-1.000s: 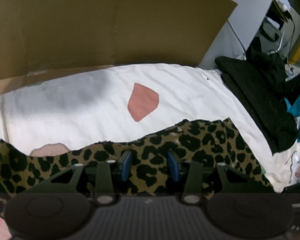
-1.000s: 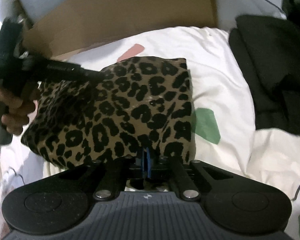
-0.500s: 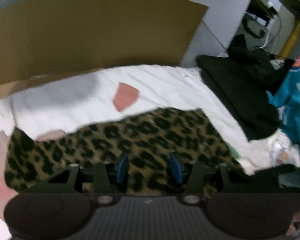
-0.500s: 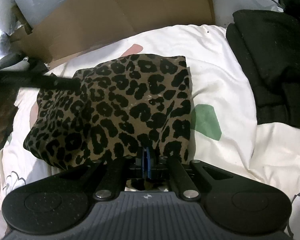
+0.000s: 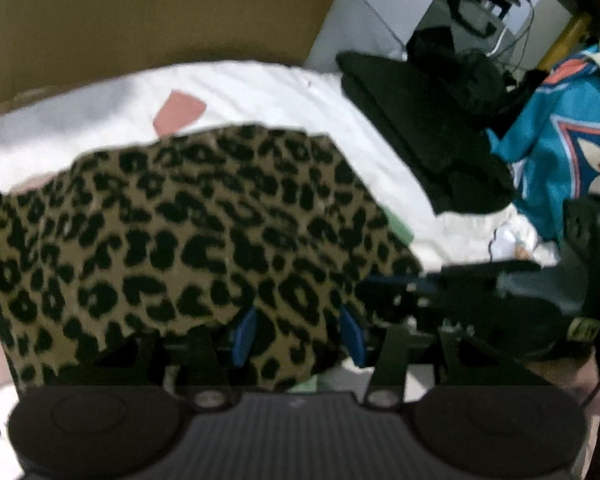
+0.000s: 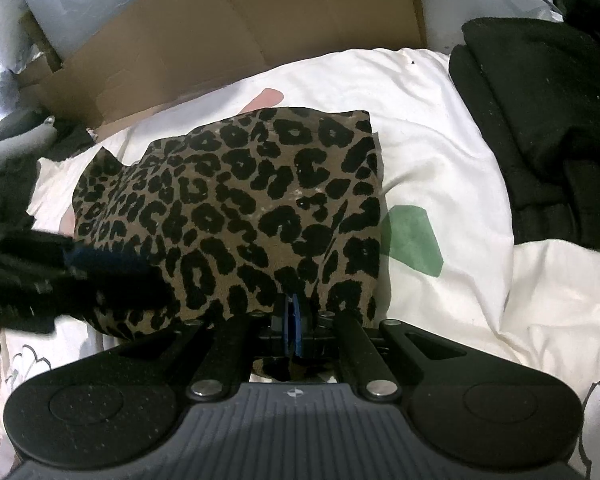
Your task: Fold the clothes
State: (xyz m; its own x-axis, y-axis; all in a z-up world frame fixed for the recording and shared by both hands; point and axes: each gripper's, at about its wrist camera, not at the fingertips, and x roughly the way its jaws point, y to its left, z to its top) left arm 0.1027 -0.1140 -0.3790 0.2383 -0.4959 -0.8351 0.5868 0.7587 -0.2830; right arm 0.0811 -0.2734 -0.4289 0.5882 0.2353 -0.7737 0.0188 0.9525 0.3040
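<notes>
Both grippers share one build: a matte black body with a ribbed centre panel, a round disc at each side, black linkage arms pinned with silver screws, and blue pads lining the jaws. The left gripper (image 5: 300, 332) looks blurred; the right gripper (image 6: 291, 320) shows dust specks and a small round emblem.

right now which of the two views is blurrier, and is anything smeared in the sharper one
Left wrist view is blurrier: the leopard-print cloth and the cardboard behind it are soft all over, as with motion blur. Right wrist view is crisp on the cloth and white bedding; only the left gripper at the left edge is smeared dark.
</notes>
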